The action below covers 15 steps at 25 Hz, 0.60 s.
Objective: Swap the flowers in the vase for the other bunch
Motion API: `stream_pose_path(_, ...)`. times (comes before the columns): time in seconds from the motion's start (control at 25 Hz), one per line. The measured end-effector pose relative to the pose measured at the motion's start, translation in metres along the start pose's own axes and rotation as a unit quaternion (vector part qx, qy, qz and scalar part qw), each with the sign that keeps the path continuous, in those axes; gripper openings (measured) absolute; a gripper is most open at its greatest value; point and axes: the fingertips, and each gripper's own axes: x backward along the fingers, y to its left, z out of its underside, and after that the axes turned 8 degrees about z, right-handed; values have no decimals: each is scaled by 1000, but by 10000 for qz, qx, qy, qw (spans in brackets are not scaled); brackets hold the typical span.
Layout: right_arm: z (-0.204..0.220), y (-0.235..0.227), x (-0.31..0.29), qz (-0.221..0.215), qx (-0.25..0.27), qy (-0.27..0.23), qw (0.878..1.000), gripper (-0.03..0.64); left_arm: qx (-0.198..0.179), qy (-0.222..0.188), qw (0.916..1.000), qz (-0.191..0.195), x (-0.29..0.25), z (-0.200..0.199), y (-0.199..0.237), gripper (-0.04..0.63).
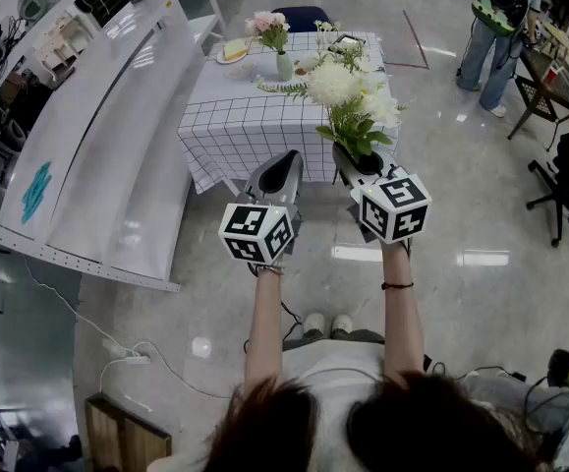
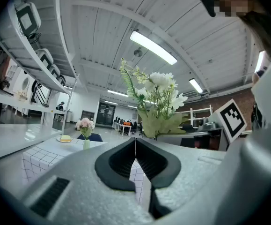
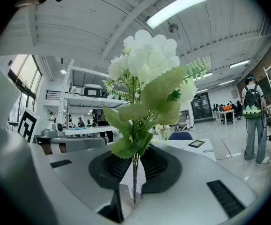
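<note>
Fingers first, head view: the left gripper (image 1: 282, 165) has its fingers shut together on nothing. The fingers of the right gripper (image 1: 356, 163) are clenched on the stems of the white bunch (image 1: 348, 91), which rises in front of the table (image 1: 220, 116). Both grippers are held level, side by side, well short of the table's near edge. On the table, towards its far side, stands the vase (image 1: 284, 65) w/ the pink flowers (image 1: 269, 26) in it, so the swap is not yet started. A plate (image 1: 233, 52) lies just beside the vase.

Left gripper view: the jaws meet in one line w/ no gap and nothing between them. Probably this hand is kept free to pull the pink flowers out. The vase (image 2: 86, 143) shows far off on the table, left of the jaws, and the white bunch (image 2: 156, 97) is close at the right.

Right gripper view: a thin stem (image 3: 135, 179) runs down between the pads and is pinched low. The blooms stay upright above the jaws, prob. so that they are not crushed during the carry.
</note>
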Motion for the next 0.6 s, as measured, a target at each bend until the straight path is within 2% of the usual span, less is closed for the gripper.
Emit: stream_pose_path(0.6, 9, -10, 1, -165, -165, 72, 9997, 52, 142, 56, 9998, -95, -11, 12, -1, 12)
